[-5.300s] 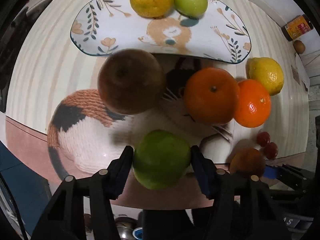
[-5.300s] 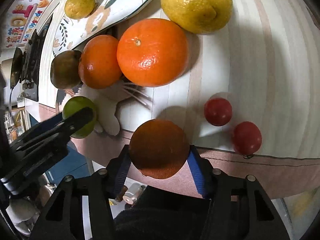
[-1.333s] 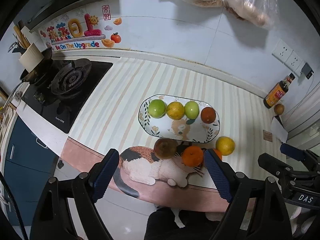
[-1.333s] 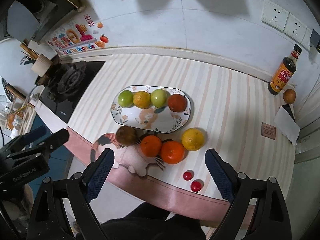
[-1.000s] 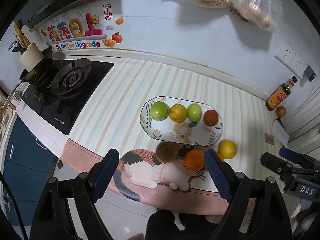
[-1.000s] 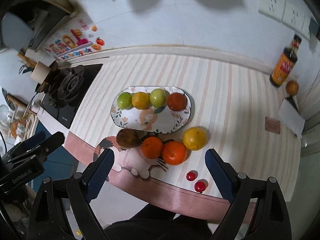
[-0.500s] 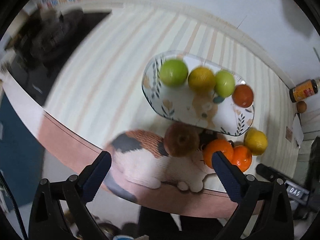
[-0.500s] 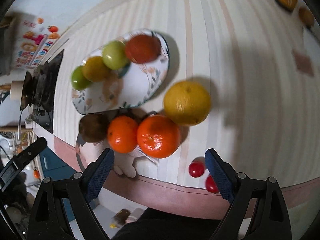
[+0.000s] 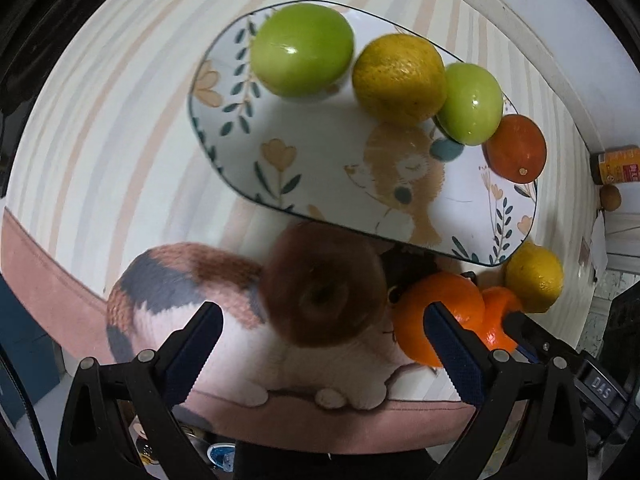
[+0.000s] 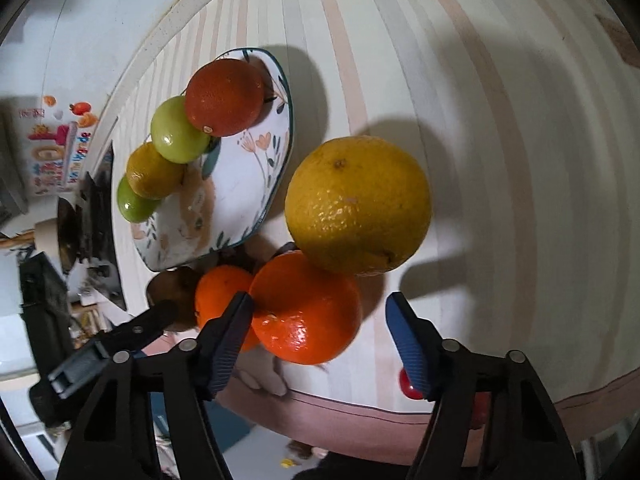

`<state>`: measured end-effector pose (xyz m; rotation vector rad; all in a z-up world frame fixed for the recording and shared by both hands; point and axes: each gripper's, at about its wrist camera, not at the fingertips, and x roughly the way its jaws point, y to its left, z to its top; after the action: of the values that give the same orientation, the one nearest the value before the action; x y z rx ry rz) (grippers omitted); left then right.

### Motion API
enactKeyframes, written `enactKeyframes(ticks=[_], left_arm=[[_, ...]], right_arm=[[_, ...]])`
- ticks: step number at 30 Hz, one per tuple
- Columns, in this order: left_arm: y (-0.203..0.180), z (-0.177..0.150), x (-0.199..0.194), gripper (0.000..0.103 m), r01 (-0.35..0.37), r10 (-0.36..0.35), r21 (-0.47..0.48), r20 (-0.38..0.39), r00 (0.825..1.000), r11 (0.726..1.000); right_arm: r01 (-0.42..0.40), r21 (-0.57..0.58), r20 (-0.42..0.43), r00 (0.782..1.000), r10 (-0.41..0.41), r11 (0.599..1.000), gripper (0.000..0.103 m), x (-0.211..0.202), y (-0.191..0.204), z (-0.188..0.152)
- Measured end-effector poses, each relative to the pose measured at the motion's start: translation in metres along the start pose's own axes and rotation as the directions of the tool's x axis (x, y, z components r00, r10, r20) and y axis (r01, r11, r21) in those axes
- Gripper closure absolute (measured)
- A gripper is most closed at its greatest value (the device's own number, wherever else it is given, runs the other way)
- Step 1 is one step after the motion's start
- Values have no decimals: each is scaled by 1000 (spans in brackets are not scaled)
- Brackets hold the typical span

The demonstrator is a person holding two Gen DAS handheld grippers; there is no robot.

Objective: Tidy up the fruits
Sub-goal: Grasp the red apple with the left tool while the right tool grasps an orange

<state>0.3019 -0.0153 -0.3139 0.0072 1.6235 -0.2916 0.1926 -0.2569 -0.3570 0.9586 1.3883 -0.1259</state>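
Four fruits sit on the plate. Beside it wait more. Both grippers, left gripper and right gripper, are spread, holding nothing; the right gripper's jaws have just been closing.

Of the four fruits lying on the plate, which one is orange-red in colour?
The orange-red citrus fruit at the end of the row on the plate, beside the smaller green fruit. The other three are green, yellow and green.
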Motion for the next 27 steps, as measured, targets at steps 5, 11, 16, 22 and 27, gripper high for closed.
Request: enactKeyframes(ticks=[5, 11, 16, 22, 27], left_arm=[[-7, 3, 8, 37, -29, 29, 21, 15, 999, 999], [1, -16, 3, 39, -60, 59, 38, 26, 998, 998], [6, -45, 5, 39, -100, 99, 73, 23, 995, 992], [7, -54, 7, 39, -103, 100, 55, 44, 994, 993], [11, -61, 7, 39, -106, 103, 57, 51, 993, 993]], right_arm=[[-11, -2, -14, 1000, 11, 1000, 36, 14, 7, 0], [65, -92, -30, 997, -68, 994, 37, 6, 16, -9], [78, -102, -60, 995, -84, 992, 36, 9, 14, -12], [174, -226, -39, 981, -188, 958, 33, 6, 40, -19], [260, -316, -4, 961, -275, 912, 28, 11, 58, -24]])
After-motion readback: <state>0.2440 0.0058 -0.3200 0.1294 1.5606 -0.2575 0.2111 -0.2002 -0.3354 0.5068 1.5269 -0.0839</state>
